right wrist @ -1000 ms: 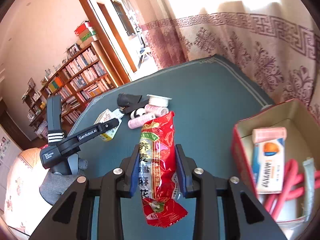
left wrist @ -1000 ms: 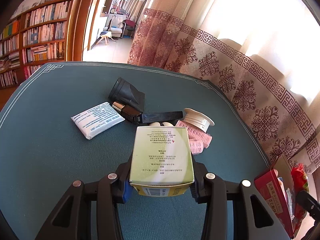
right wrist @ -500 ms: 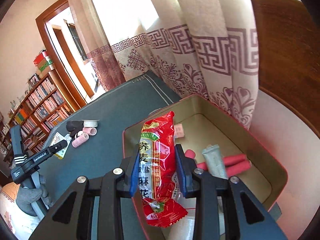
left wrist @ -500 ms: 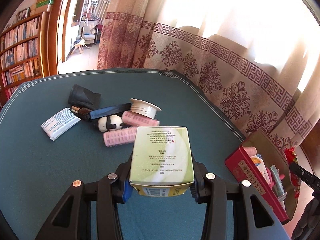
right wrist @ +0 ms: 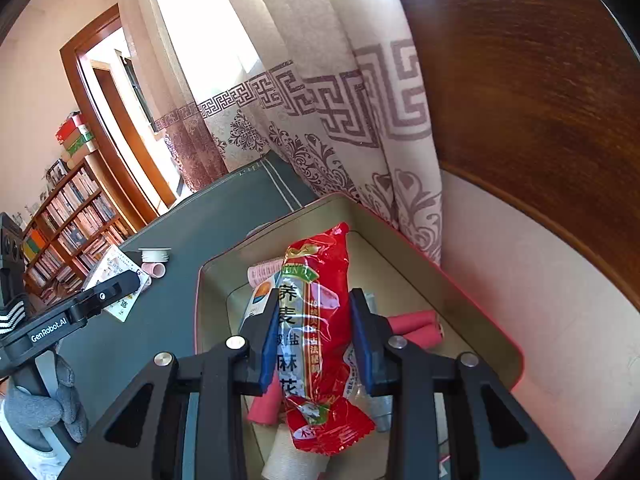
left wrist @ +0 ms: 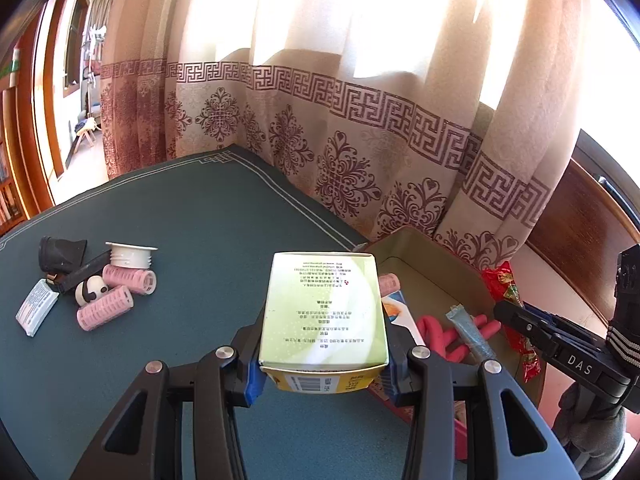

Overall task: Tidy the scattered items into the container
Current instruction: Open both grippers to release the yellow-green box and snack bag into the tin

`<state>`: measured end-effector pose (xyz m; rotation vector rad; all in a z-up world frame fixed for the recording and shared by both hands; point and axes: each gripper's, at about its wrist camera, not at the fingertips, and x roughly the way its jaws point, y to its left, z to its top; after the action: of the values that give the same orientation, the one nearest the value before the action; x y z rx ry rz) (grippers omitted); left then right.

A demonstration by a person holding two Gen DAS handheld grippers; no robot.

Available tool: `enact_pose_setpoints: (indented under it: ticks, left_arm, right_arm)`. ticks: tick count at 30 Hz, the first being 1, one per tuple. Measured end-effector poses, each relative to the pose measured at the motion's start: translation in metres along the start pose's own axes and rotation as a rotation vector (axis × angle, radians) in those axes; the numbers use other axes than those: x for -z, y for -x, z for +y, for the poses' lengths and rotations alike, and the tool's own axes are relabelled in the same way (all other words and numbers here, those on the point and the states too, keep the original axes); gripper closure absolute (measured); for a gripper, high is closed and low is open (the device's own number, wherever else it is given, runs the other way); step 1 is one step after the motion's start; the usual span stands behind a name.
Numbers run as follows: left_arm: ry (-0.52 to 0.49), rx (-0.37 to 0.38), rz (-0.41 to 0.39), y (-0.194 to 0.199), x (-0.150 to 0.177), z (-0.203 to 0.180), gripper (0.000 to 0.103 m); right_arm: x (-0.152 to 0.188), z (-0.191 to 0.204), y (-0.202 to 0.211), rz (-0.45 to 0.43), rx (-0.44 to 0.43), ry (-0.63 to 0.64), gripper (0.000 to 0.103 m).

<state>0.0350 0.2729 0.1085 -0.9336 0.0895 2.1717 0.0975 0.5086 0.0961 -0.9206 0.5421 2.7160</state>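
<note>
My left gripper (left wrist: 323,364) is shut on a green and yellow carton (left wrist: 323,312), held above the green table beside the container's left edge. My right gripper (right wrist: 316,340) is shut on a red snack packet (right wrist: 316,320) and holds it over the open red-rimmed container (right wrist: 400,228). The container (left wrist: 432,256) holds red tubes (right wrist: 416,326), a pink roller (right wrist: 260,272), a grey tube (left wrist: 470,332) and a small box. Two pink rollers (left wrist: 130,278), a white cap (left wrist: 131,254), a panda ball (left wrist: 91,289), black items (left wrist: 60,254) and a white sachet (left wrist: 38,311) lie on the table.
Patterned curtains (left wrist: 360,160) hang right behind the table and container. A wooden panel (right wrist: 540,100) stands at the right. Bookshelves (right wrist: 68,208) and a doorway lie far left. The green table (left wrist: 200,208) has a white border line.
Both grippers swung right toward the container. The left one now has the container in front of it; the right one moved lower over the inside of the container.
</note>
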Motion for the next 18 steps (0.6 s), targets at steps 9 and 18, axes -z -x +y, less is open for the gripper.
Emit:
enact_pose_setpoints:
  ticks: [9, 18]
  left_arm:
    - [-0.088, 0.033, 0.046, -0.031, -0.011, -0.054, 0.057]
    - [-0.124, 0.029, 0.092, -0.057, -0.010, -0.080, 0.057]
  right_arm:
    - [-0.002, -0.020, 0.009, -0.041, 0.035, 0.013, 0.068]
    - [-0.002, -0.024, 0.010, -0.063, 0.074, 0.073, 0.068]
